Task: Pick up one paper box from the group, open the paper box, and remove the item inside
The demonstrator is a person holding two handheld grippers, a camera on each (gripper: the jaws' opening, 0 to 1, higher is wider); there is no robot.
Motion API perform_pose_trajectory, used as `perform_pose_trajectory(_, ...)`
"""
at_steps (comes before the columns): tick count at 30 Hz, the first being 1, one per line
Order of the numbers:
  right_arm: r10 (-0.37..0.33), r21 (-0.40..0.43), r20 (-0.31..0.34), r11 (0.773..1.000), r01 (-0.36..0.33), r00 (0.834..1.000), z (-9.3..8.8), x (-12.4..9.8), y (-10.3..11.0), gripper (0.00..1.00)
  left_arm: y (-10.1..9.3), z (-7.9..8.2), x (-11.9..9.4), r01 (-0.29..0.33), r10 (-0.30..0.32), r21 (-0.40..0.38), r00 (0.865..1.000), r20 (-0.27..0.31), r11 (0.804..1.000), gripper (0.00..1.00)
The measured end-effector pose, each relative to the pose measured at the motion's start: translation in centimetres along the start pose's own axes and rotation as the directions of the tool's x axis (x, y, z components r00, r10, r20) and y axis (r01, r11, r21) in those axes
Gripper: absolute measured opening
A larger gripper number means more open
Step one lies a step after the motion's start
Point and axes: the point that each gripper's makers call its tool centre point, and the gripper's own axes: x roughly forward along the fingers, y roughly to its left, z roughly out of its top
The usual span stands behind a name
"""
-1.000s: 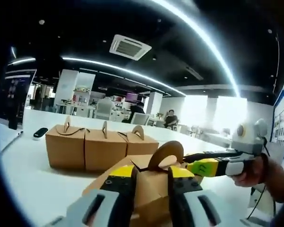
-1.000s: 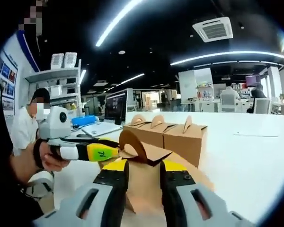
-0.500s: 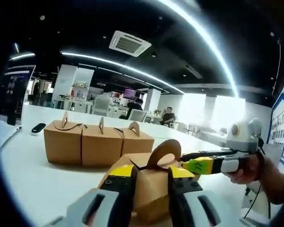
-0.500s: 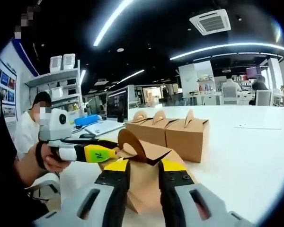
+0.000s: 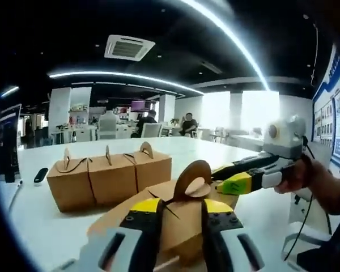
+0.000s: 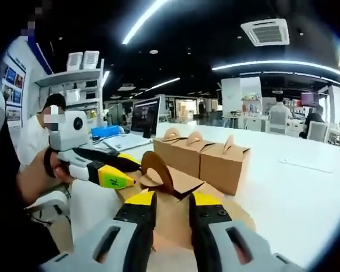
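Left gripper view: the white table [image 5: 39, 226] spreads under everything, from your 9 o'clock across to 3 o'clock. On it at about 10 o'clock stands the group of three paper boxes [image 5: 107, 175], side by side and touching, each with a rounded tab upright on top. The paper box [image 5: 181, 218] you are working on sits at 6 o'clock, nearer the camera than the group, its rounded handle flap [image 5: 191, 180] raised above the roof. Your left gripper [image 5: 180, 211] is clamped on that box: its black jaws with yellow tips press against the cardboard from both sides. From 3 o'clock your right gripper [image 5: 229, 184] comes in with a hand [image 5: 306, 175] behind it, its yellow-tipped end just beside the handle flap; you cannot tell from here whether that tip touches the flap. A small dark object [image 5: 41, 175] lies on the table at 9 o'clock, apart from the group.

In the right gripper view, your right gripper [image 6: 165, 201] is likewise closed on the paper box [image 6: 173, 209] at 6 o'clock, jaws tight on the cardboard with the handle flap [image 6: 156, 170] standing between their tips. The left gripper [image 6: 110, 175] enters from 9 o'clock, held in a hand [image 6: 45, 175], its yellow tip close to the flap. The group of three boxes [image 6: 207, 158] stands on the table [image 6: 294, 192] at 1 o'clock, just past the held box.
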Motion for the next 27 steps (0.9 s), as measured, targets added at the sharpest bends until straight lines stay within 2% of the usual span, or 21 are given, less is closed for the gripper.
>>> perform_pose_trajectory(6, -0.052, -0.098, 0.057, 0.994, 0.057, 0.997, 1.9, -0.4, -0.3, 0.24, -0.1, 0.0, 0.1, -0.011, 0.011, -0.007, 1.000, 0.028, 1.000, 0.29)
perform_pose_trajectory(8, -0.073, -0.165, 0.078, 0.983, 0.085, 0.994, 2.8, -0.4, -0.4, 0.24, -0.2, 0.1, 0.1, -0.017, 0.017, -0.003, 0.999, 0.027, 1.000, 0.29)
perform_pose_trajectory(10, -0.101, -0.268, 0.098, 0.955, 0.124, 0.990, 3.8, -0.4, -0.4, 0.24, -0.2, 0.1, 0.2, -0.020, 0.020, 0.005, 1.000, 0.022, 1.000, 0.28)
perform_pose_trajectory(12, -0.107, -0.387, 0.123, 0.910, 0.147, 0.987, 4.7, -0.2, 0.1, 0.24, -0.3, 0.1, 0.3, -0.020, 0.020, 0.013, 1.000, 0.018, 1.000, 0.28)
perform_pose_trajectory(14, -0.116, -0.456, 0.139, 0.874, 0.167, 0.984, 5.4, 0.0, 0.5, 0.24, -0.4, 0.1, 0.4, -0.018, 0.018, 0.021, 1.000, 0.014, 1.000, 0.28)
perform_pose_trajectory(15, -0.116, -0.479, 0.138, 0.861, 0.169, 0.984, 5.6, 0.3, 0.7, 0.24, -0.4, 0.1, 0.4, -0.018, 0.018, 0.024, 1.000, 0.011, 1.000, 0.28)
perform_pose_trajectory(16, -0.118, -0.478, 0.128, 0.863, 0.166, 0.985, 5.5, 0.4, 0.8, 0.24, -0.4, 0.1, 0.4, -0.018, 0.018, 0.026, 1.000, 0.010, 0.999, 0.28)
perform_pose_trajectory(17, -0.101, -0.516, 0.094, 0.846, 0.135, 0.991, 5.2, 0.9, 1.2, 0.24, -0.4, 0.1, 0.5, -0.019, 0.019, 0.030, 1.000, 0.006, 0.999, 0.28)
perform_pose_trajectory(18, -0.099, -0.529, 0.088, 0.838, 0.131, 0.991, 5.2, 1.1, 1.4, 0.24, -0.4, 0.1, 0.5, -0.020, 0.020, 0.033, 1.000, 0.003, 0.999, 0.28)
perform_pose_trajectory(22, -0.140, -0.657, 0.025, 0.744, 0.121, 0.990, 4.3, 1.5, 1.6, 0.24, -0.3, 0.1, 0.5, -0.021, 0.021, 0.036, 1.000, -0.003, 0.999, 0.28)
perform_pose_trajectory(23, -0.164, -0.712, -0.001, 0.693, 0.114, 0.987, 3.8, 1.7, 1.5, 0.24, -0.3, 0.1, 0.5, -0.022, 0.022, 0.037, 1.000, -0.004, 0.999, 0.28)
perform_pose_trajectory(24, -0.176, -0.747, -0.018, 0.657, 0.104, 0.984, 3.5, 1.9, 1.5, 0.24, -0.4, 0.1, 0.5, -0.022, 0.022, 0.038, 1.000, -0.004, 0.999, 0.28)
perform_pose_trajectory(25, -0.182, -0.766, -0.027, 0.635, 0.097, 0.983, 3.2, 2.0, 1.6, 0.24, -0.4, 0.1, 0.4, -0.022, 0.022, 0.039, 1.000, -0.004, 0.999, 0.28)
perform_pose_trajectory(26, -0.195, -0.797, -0.038, 0.597, 0.088, 0.980, 2.9, 2.2, 1.6, 0.24, -0.4, 0.1, 0.4, -0.022, 0.023, 0.038, 1.000, -0.003, 0.999, 0.28)
perform_pose_trajectory(27, -0.203, -0.816, -0.039, 0.571, 0.086, 0.978, 2.8, 2.2, 1.7, 0.24, -0.4, 0.1, 0.4, -0.023, 0.023, 0.038, 1.000, -0.002, 0.999, 0.28)
